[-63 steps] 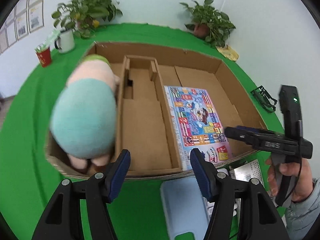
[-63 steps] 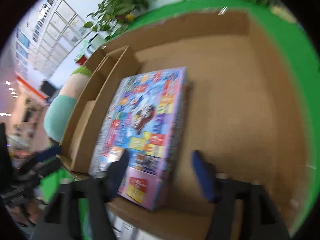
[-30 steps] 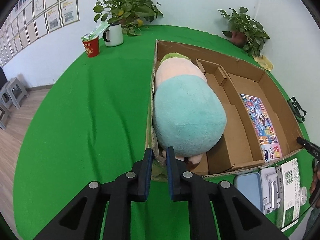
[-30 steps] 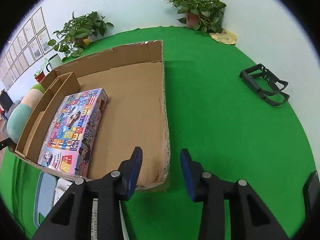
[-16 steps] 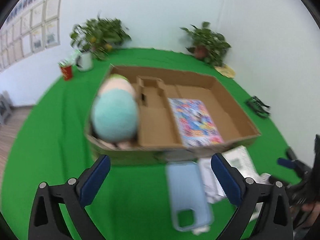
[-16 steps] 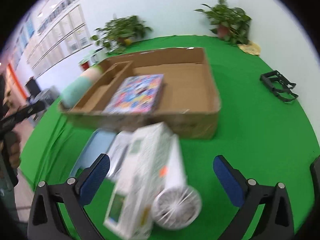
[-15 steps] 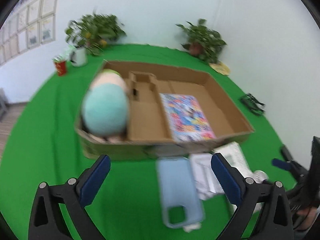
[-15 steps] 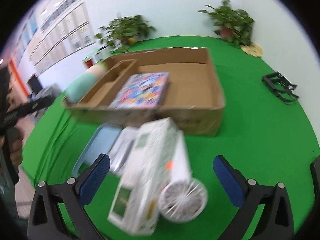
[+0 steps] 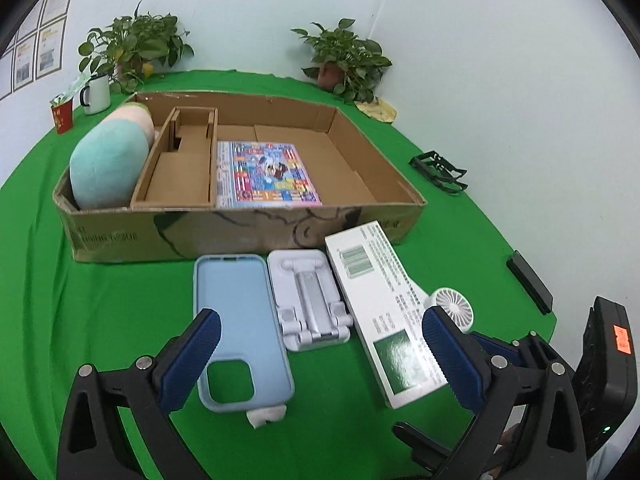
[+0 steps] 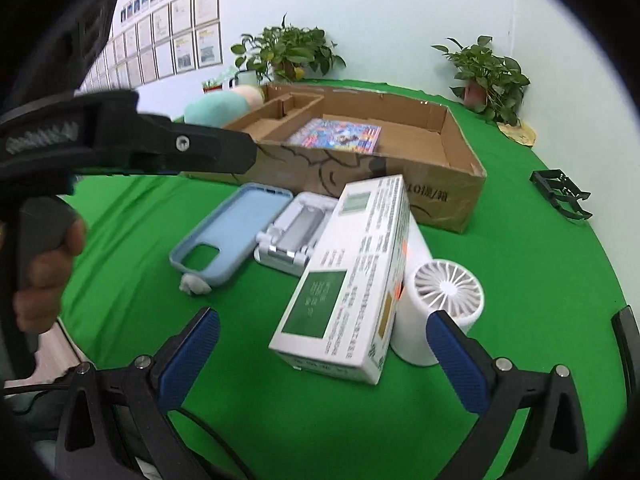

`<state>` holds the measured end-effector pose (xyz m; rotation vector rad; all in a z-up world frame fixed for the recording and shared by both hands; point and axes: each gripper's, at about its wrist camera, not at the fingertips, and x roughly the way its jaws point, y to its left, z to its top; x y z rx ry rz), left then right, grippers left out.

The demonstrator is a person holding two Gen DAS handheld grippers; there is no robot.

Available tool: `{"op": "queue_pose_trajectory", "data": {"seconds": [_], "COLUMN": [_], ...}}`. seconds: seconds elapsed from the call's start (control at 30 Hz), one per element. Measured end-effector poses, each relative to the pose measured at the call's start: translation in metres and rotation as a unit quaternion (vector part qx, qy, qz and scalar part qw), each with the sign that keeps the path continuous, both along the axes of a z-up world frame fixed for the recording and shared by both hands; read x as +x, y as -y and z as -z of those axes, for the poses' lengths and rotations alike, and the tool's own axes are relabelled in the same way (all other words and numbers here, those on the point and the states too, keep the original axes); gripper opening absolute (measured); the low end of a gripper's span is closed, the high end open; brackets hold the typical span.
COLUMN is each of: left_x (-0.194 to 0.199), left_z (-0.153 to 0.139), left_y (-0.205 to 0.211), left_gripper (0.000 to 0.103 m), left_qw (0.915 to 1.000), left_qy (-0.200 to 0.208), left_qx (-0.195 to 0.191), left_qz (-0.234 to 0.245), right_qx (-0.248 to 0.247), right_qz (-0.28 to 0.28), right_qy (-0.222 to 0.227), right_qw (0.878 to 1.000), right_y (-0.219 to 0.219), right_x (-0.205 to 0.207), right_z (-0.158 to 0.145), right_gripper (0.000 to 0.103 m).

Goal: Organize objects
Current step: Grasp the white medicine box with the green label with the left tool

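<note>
From the left wrist camera, the left gripper [image 9: 320, 354] hangs above the green-covered desk [image 9: 80, 308] with its blue-padded fingers [image 9: 192, 354] spread wide, holding nothing. Between and just beyond them lie, side by side, a light blue phone case [image 9: 236, 320], a white folding phone stand [image 9: 310, 298] and a long white carton [image 9: 384, 308] with a barcode and a green panel. A small white fan [image 9: 454, 304] sits against the carton's right side. Behind this row stands a shallow cardboard box [image 9: 240, 232]. Its left compartment holds a teal and pink plush toy [image 9: 108, 160], the narrow middle section is bare cardboard, and a colourful game box [image 9: 264, 172] lies flat in the large right section, against the divider. A white mug [image 9: 96, 92], a red cup [image 9: 62, 114] and two potted plants [image 9: 136, 52] stand at the far edge of the desk; a black frame [image 9: 440, 170] lies off to the right.

From the right wrist camera, the right gripper [image 10: 320, 354] also has its fingers [image 10: 456, 360] spread wide and empty. The white carton [image 10: 352, 272] lies just ahead between them, tilted, one long side resting on the fan [image 10: 444, 292], which lies on its side. The phone case [image 10: 228, 232] and the stand [image 10: 294, 232] lie beyond to the left, before the cardboard box [image 10: 400, 184]. The left gripper's black body [image 10: 132, 140] and the hand [image 10: 44, 276] holding it fill the left side.
</note>
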<state>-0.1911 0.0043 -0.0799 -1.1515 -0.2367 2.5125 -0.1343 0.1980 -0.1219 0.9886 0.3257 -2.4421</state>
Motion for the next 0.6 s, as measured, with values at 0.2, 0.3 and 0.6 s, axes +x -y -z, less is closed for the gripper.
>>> {"op": "queue_pose_trajectory", "data": {"seconds": [0.2, 0.3, 0.6], "left_x": [0.008, 0.01, 0.002], "left_z": [0.006, 0.006, 0.027], "left_y": [0.008, 0.012, 0.013], "left_gripper": [0.102, 0.102, 0.102], "left_qw": [0.9999, 0.9997, 0.9936], "left_qy": [0.011, 0.017, 0.074], "left_qx": [0.003, 0.016, 0.069], "left_qz": [0.001, 0.006, 0.05], "right_qx": [0.007, 0.015, -0.04], "right_qz": [0.013, 0.025, 0.03], "right_qy": [-0.01, 0.003, 0.044], "right_qw": [1.0, 1.0, 0.998], "right_y": [0.007, 0.007, -0.013], "right_x": [-0.006, -0.011, -0.007], "right_z": [0.009, 0.017, 0.016], "right_gripper": [0.1, 0.078, 0.068]}}
